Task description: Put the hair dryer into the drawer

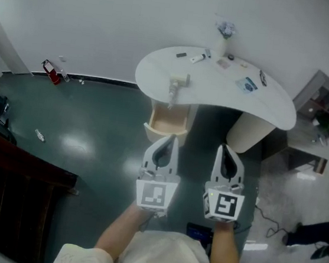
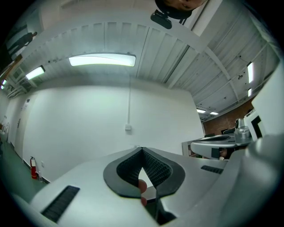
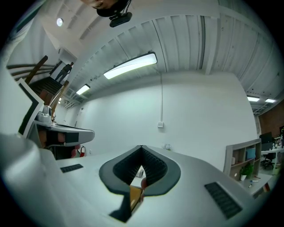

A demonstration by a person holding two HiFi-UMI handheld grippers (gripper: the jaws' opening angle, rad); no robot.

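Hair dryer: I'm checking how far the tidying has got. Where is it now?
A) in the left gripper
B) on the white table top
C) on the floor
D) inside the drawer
B: the hair dryer lies on the table top near its front edge, just above the open drawer.

Soft, even indoor light fills the head view; the glossy green floor (image 1: 94, 119) carries pale patches of reflected ceiling light; the white table (image 1: 263, 104) is bright, nearly washed out, with soft shadow beneath it; the frame bulges and its corners darken. In the left gripper view a fluorescent tube (image 2: 102, 60) glares overhead; the right gripper view has another tube (image 3: 131, 65), equally blown out; a black circular vignette rings both; ceiling lines bow; the left gripper (image 2: 142, 148) and right gripper (image 3: 142, 146) look soft near the lens.
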